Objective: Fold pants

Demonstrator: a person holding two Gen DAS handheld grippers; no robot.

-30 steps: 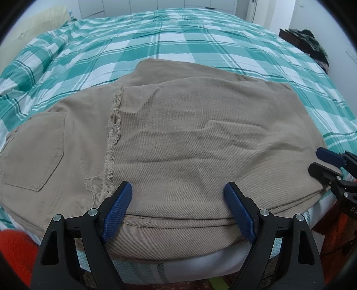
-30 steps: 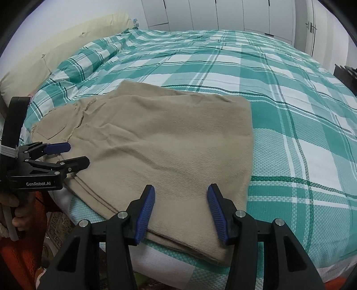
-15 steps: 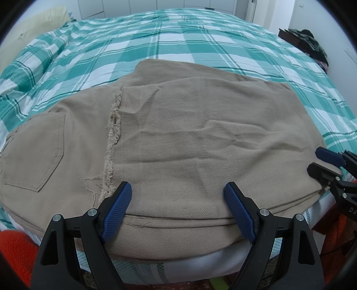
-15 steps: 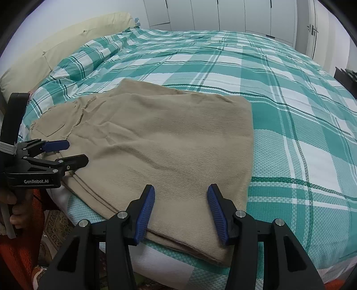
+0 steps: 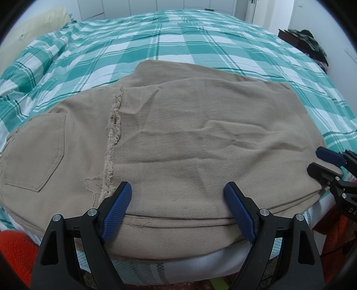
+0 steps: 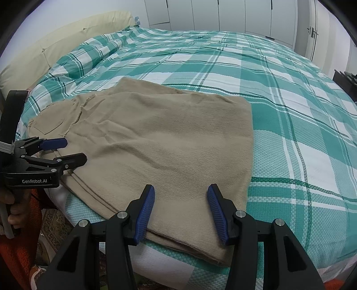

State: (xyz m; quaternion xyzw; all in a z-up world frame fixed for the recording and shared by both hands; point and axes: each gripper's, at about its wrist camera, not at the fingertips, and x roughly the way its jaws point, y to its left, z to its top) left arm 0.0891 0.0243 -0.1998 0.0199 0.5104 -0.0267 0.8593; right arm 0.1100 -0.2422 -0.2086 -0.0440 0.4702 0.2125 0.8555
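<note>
Tan pants [image 5: 183,142] lie folded on the green plaid bed, near its front edge; they also show in the right wrist view [image 6: 160,151]. A back pocket [image 5: 35,154] and a frayed hem [image 5: 112,142] face up at the left. My left gripper [image 5: 177,200] is open over the pants' near edge, holding nothing; it also shows in the right wrist view [image 6: 67,151]. My right gripper [image 6: 180,205] is open over the pants' near right corner, empty; it also shows in the left wrist view [image 5: 321,162].
The plaid bedspread [image 6: 290,111] stretches far and right of the pants. A cream headboard [image 6: 55,46] stands at the far left. White wardrobe doors [image 6: 223,15] line the back wall. Dark furniture with clothes [image 5: 308,42] stands at the right.
</note>
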